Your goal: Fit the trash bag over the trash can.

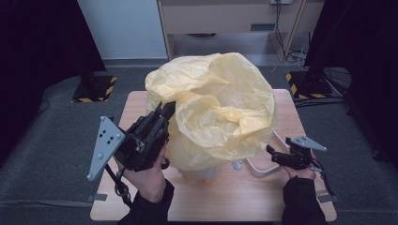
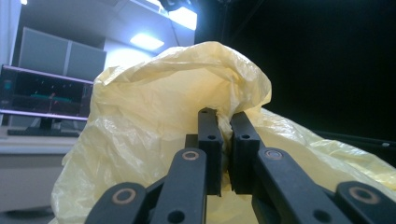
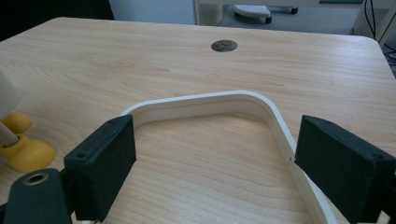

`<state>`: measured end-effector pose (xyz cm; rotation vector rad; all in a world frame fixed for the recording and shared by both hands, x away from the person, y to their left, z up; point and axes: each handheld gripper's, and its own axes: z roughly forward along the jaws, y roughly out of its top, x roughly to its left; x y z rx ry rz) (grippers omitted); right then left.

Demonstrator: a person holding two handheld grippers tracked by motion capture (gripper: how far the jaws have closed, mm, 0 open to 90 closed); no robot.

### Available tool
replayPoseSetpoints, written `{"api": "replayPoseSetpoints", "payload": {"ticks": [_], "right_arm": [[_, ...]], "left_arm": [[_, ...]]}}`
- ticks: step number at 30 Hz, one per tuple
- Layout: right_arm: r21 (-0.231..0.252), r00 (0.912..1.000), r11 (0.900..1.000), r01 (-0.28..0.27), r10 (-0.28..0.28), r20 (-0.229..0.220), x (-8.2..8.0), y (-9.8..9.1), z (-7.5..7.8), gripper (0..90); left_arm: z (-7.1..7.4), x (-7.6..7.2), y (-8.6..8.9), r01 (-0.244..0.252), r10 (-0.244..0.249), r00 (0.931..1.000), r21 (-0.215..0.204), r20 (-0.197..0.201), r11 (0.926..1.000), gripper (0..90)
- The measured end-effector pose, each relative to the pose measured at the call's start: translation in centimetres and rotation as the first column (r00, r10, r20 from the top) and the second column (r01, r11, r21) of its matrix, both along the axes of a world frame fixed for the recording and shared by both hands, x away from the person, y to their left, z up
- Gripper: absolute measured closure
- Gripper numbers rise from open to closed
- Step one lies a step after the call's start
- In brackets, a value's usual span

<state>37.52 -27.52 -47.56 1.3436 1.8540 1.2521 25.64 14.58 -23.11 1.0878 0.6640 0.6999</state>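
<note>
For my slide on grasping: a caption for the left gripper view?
Left gripper shut on a fold of the yellow plastic bag.

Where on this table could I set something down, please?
Bare wood lies along the table's near edge, between the two sleeves, and inside the white frame's loop at the right. The middle and far side are crowded by the yellow bag.

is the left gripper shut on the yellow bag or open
Shut on it. In the left gripper view the left gripper has its jaws nearly together with a fold of the yellow bag pinched between them.
</note>
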Motion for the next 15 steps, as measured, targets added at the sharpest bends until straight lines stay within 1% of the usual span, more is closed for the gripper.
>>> {"api": "replayPoseSetpoints", "payload": {"ticks": [3,6,8,10,11,12,13,14,15], "right_arm": [[0.001,1.0,1.0,0.0,0.0,0.003,0.0,0.0,0.0,12.7],[0.017,0.9999,0.9999,-0.002,0.002,0.012,0.0,-0.1,0.1,13.1],[0.026,0.9999,0.9997,0.003,-0.003,0.016,0.0,-0.2,0.3,13.1],[0.027,0.9994,0.9996,0.002,-0.003,0.033,0.0,-0.3,0.6,13.1],[0.032,0.9991,0.9995,0.001,-0.003,0.043,-0.1,-0.3,0.8,13.1],[0.049,0.9981,0.9988,-0.001,-0.002,0.061,-0.1,-0.2,1.1,13.1],[0.049,0.9981,0.9988,-0.001,-0.002,0.061,-0.1,-0.2,1.1,13.1],[0.05,0.9979,0.9988,-0.003,0.0,0.064,-0.1,-0.1,1.3,13.2],[0.059,0.9969,0.9982,-0.013,0.009,0.078,-0.1,0.1,1.6,13.2]], "left_arm": [[-1.0,0.8,0.1,0.003,-0.003,0.9993,0.0,-0.038,1.0,85.0],[-2.1,1.7,0.2,0.008,-0.008,0.9965,0.004,-0.083,1.0,84.7],[-2.7,2.2,0.4,0.014,-0.014,0.9943,-0.005,-0.106,0.9999,84.6],[-3.3,2.5,0.6,0.007,-0.007,0.9926,-0.001,-0.121,1.0,84.3],[-3.6,2.6,0.7,0.004,-0.004,0.9916,0.003,-0.13,1.0,84.0],[-4.2,2.8,0.9,-0.002,0.005,0.9896,0.016,-0.144,0.9999,83.8],[-4.2,2.8,0.9,-0.002,0.005,0.9896,0.016,-0.144,0.9999,83.7],[-4.8,2.9,1.0,-0.013,0.017,0.9878,0.031,-0.155,0.9994,83.7],[-4.9,3.0,1.1,-0.016,0.021,0.9873,0.035,-0.157,0.9993,83.5]]}}
